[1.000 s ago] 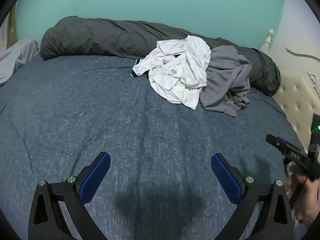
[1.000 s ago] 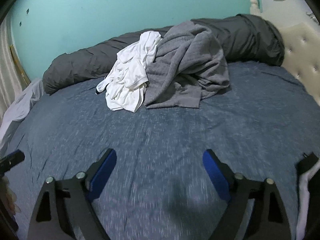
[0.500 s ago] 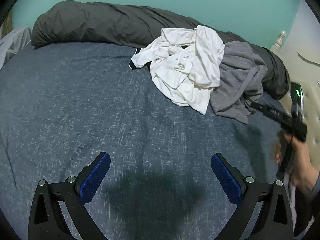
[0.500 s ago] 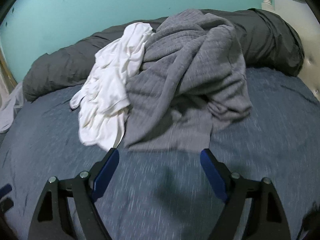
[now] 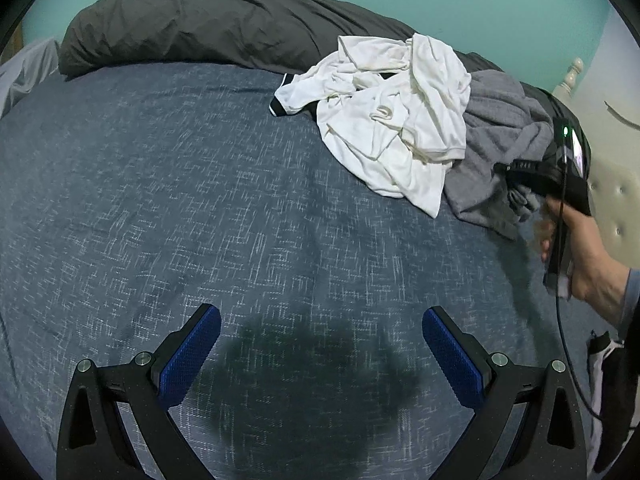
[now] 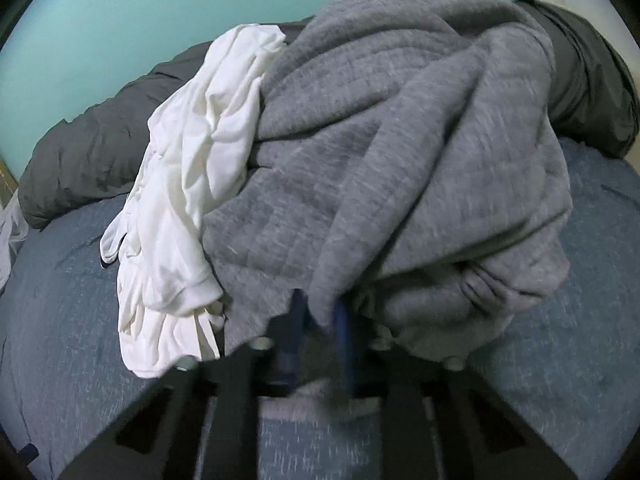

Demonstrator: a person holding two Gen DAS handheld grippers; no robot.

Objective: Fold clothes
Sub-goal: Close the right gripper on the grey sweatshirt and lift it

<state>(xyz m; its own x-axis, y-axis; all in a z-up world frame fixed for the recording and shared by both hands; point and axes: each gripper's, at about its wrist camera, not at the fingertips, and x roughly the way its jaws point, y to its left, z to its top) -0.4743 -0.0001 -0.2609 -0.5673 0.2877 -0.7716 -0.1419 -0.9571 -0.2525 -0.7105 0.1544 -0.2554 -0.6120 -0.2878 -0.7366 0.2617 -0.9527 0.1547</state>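
A crumpled white shirt and a grey knit garment lie heaped together at the far right of the bed. My left gripper hovers open over bare blue bedcover, well short of the pile. In the right wrist view the grey garment fills the frame, with the white shirt to its left. My right gripper is shut on a fold at the grey garment's near edge, its blue pads close together and blurred. From the left wrist view, the right gripper's body, held by a hand, reaches into the grey cloth.
A rolled dark grey duvet runs along the teal wall at the back of the bed. The blue bedcover spreads wide to the left of the clothes. A cream tufted headboard stands at the right. Pale cloth lies at the far left edge.
My right gripper moved forward into the pile and went from open to shut on the grey garment. The left gripper drifted slightly closer and stayed open.
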